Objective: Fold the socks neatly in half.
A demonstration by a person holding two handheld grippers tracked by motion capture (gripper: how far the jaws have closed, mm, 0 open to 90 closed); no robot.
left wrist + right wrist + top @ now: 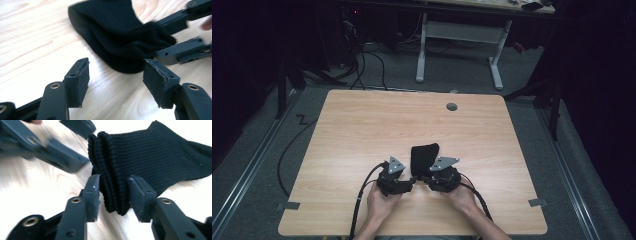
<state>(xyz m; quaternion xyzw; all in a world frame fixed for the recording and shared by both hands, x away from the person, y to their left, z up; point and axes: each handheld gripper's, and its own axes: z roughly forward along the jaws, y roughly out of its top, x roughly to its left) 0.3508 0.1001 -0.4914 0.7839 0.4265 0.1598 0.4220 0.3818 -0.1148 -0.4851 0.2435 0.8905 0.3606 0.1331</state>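
Observation:
A black ribbed sock [423,154] lies folded on the wooden table [362,125], near the front middle. My right gripper [113,187] is shut on the sock's [155,152] bunched cuff, one pad on each side of the folds. In the left gripper view the cuff of the sock [112,25] is raised a little between the right gripper's [170,37] jaws. My left gripper [116,75] stands open just in front of the sock's rounded edge, holding nothing. In the high view the left gripper [411,180] and right gripper [420,176] nearly meet, tips facing each other.
A round grey cable hole [452,106] sits near the table's far edge. Beyond the table stands a white-legged desk [459,35], with cables [362,60] on the grey floor. A black cable [292,150] runs beside the table's left edge.

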